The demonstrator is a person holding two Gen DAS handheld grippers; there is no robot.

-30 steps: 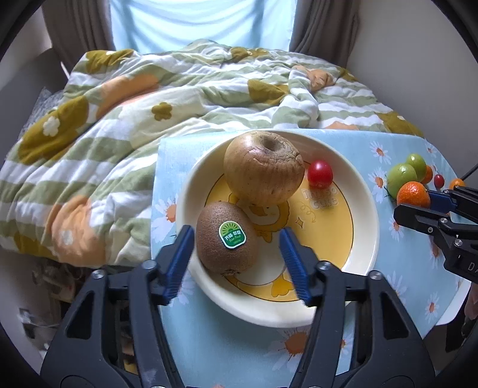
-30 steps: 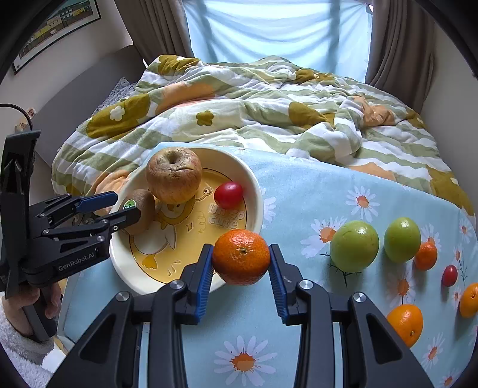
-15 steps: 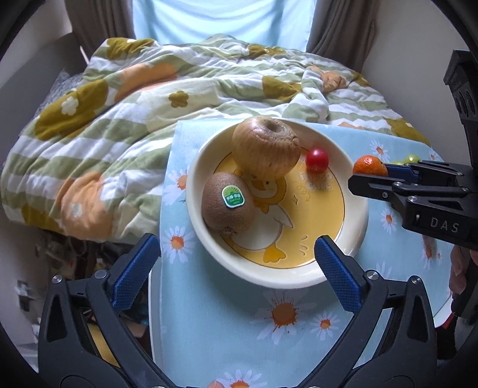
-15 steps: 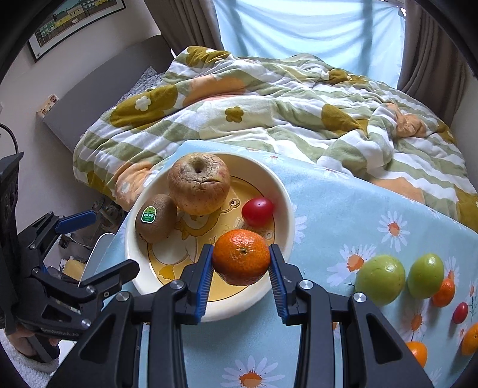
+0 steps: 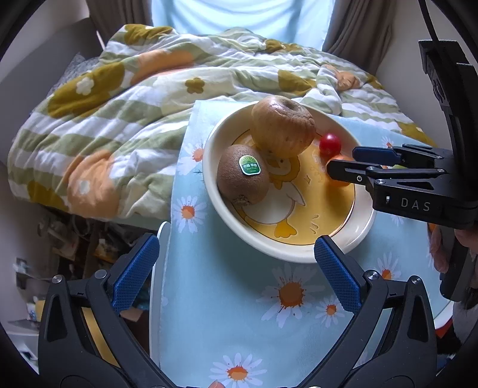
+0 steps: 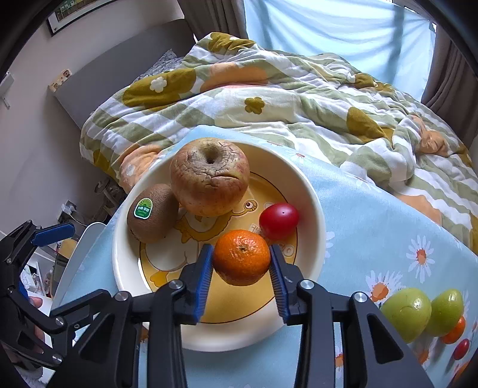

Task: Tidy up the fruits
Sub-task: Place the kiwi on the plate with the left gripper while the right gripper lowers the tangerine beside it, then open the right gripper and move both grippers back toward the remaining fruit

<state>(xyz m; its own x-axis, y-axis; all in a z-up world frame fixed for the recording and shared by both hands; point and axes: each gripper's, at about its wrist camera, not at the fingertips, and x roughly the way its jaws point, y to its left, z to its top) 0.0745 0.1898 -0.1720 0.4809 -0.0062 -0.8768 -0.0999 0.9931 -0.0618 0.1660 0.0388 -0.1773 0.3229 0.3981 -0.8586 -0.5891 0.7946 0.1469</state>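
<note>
Right gripper point(image 6: 241, 270) clamped on a small orange mandarin point(image 6: 241, 260), blue pads pressed to either side of it, held over the near part of the cream plate point(image 6: 310, 191) with the yellow duck print. Whether the fruit touches the plate floor or hangs just above it: cannot tell. Seen from the left wrist view, same gripper point(image 5: 346, 167) reaching in from the right, only a sliver of mandarin point(image 5: 339, 180) showing behind its black fingers.

Left gripper point(image 5: 236, 268) spread wide, nothing between the blue pads point(image 5: 337, 279), low over the daisy-print blue cloth point(image 5: 224, 313) just short of the plate's point(image 5: 286, 253) near rim. In the right wrist view, visible at the left edge point(image 6: 44, 256), off the plate's side.

On the plate already: a wrinkled brown apple point(image 6: 209, 176) at the far side, a kiwi point(image 6: 151, 213) with a green sticker touching it on the left, a red cherry tomato point(image 6: 279, 221) just beyond the mandarin (close, possibly touching; hard to say).

Off the plate, on the cloth at the lower right of the right wrist view: two green fruits point(image 6: 407, 312) side by side, a small orange one point(image 6: 455, 329) tucked behind them, a small red one point(image 6: 461, 349) nearer the edge.

Beyond the cloth, a rumpled quilt point(image 6: 269, 98) in green, white and orange with flower patches, and a pale blue curtain point(image 6: 328, 27) at the window.
</note>
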